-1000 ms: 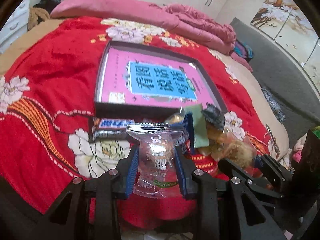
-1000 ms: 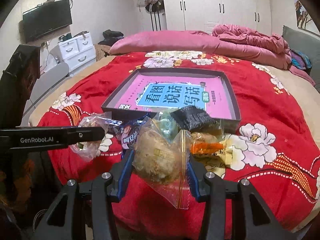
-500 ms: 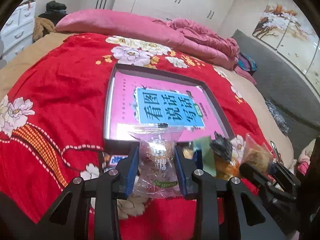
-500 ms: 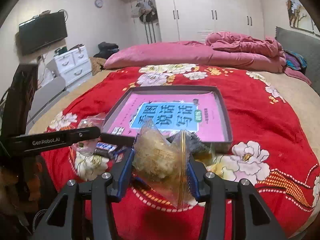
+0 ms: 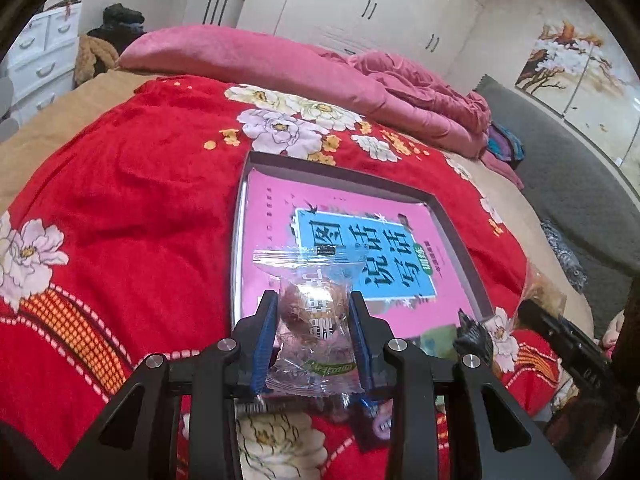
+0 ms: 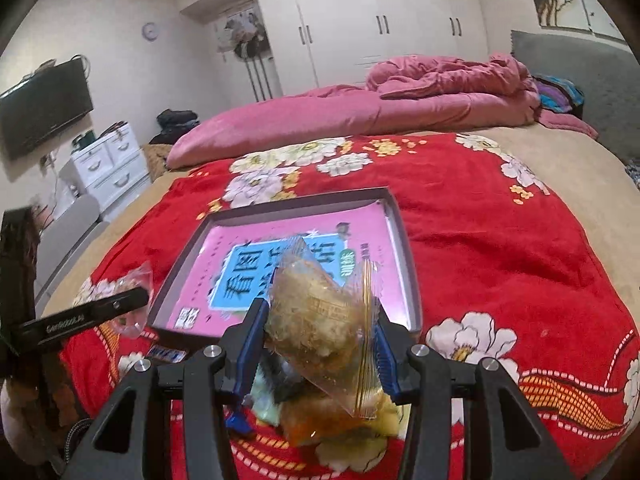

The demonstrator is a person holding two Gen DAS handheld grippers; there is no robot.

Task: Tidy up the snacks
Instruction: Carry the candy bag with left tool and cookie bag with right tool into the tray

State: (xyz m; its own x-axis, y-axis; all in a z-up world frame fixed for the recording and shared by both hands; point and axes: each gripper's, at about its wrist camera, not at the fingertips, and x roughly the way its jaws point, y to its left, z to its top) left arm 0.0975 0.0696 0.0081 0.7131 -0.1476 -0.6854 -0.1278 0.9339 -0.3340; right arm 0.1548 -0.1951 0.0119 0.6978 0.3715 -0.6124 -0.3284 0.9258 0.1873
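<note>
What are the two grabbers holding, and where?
Left gripper pinches a clear candy packet by its middle; right gripper pinches a yellowish snack bag by its sides.

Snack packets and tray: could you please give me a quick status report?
Left tool shut on clear snack packet. Right tool shut on yellow snack packet. Tray ahead holds pink book; nothing blocking.

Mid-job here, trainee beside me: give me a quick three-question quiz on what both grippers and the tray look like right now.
1. True or false: the left gripper is shut on a clear-wrapped snack.
2. What does the right gripper hold? A) blue bar B) golden snack bag C) nothing
3. Fill in: the pink book lies inside the dark ___ on the red blanket.

Key: 1 true; 2 B; 3 tray.
</note>
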